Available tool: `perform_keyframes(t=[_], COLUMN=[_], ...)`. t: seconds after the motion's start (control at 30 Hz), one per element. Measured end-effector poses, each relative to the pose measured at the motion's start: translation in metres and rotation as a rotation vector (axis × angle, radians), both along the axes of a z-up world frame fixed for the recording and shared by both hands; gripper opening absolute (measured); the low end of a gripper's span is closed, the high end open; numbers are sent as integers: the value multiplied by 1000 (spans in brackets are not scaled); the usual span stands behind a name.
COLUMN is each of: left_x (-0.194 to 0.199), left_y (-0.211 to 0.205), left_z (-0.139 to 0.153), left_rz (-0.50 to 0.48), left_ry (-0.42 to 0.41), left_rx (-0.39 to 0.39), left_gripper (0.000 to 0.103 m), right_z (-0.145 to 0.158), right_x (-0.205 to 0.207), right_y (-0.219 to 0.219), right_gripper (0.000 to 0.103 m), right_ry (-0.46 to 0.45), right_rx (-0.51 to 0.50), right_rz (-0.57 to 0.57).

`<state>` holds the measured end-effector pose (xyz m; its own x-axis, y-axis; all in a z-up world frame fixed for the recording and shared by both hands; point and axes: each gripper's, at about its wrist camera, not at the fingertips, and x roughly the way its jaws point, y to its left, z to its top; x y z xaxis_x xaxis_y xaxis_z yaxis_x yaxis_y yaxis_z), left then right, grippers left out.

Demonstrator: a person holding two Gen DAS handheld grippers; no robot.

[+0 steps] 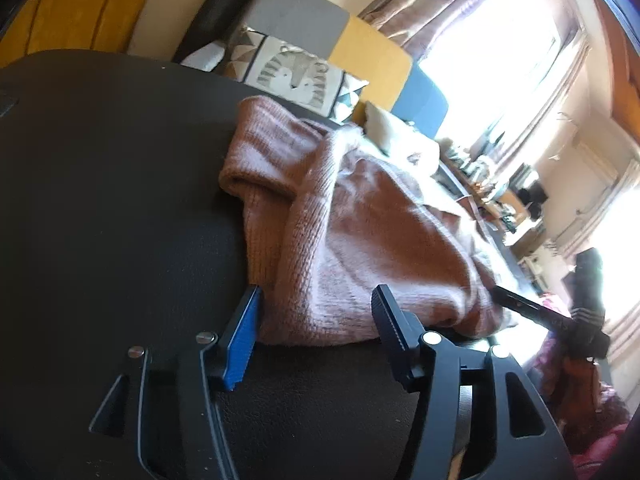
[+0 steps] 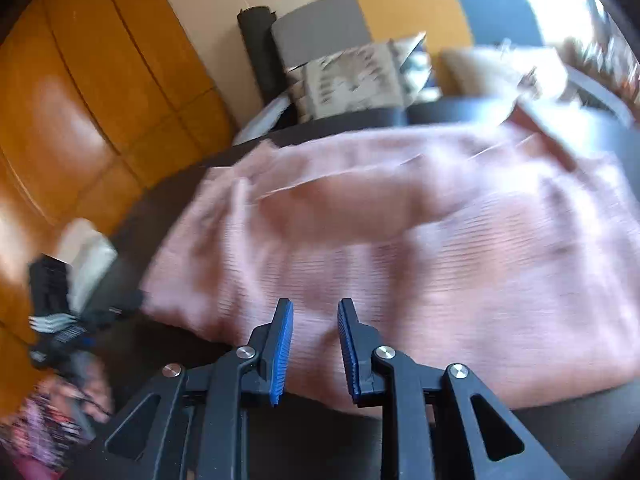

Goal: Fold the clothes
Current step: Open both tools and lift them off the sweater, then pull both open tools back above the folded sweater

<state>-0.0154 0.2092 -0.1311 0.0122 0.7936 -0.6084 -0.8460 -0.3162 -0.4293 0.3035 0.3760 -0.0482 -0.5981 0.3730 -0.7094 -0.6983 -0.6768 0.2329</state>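
sweater [image 1: 360, 240] half-folded on dark table [image 1: 100, 180] | left gripper [image 1: 316, 312] wide, right gripper [image 2: 314, 344] narrow; we hold nothing, likely releasing the fold

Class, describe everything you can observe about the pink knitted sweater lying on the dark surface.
The pink knitted sweater is a ribbed, soft-looking knit in dusty pink. It lies bunched and partly folded on the dark table, layers overlapping, with a rolled hem or cuff at its far left end. The left gripper stands open astride its near edge; the right gripper, also open, sits over its near edge without pinching it. The right view is blurred, so finer detail is unclear.
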Motion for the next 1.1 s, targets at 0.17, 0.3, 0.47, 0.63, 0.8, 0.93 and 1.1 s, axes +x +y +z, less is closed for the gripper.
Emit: perform_keyframes(t=[0.17, 0.3, 0.47, 0.63, 0.8, 0.93, 1.1], left_x=[17, 4, -25, -40, -69, -53, -12], left_y=[22, 15, -7, -14, -54, -57, -20], left_z=[4, 23, 43, 19, 3, 15, 41], left_rz=[36, 70, 82, 152, 217, 143, -13], left_ry=[232, 288, 328, 444, 131, 43, 138], left_rx=[-118, -108, -104, -237, -129, -43, -49], left_gripper=[6, 6, 5, 0, 0, 6, 62], right_z=[-10, -14, -14, -14, -14, -12, 3], right_x=[14, 17, 17, 25, 32, 35, 37], right_y=[14, 15, 14, 19, 22, 19, 16], right_gripper=[25, 25, 25, 26, 29, 30, 30], right_ry=[-205, -241, -284, -293, -242, -210, -149], right_rx=[59, 104, 153, 153, 148, 132, 123], right_rz=[-97, -71, -59, -77, -88, -87, -96])
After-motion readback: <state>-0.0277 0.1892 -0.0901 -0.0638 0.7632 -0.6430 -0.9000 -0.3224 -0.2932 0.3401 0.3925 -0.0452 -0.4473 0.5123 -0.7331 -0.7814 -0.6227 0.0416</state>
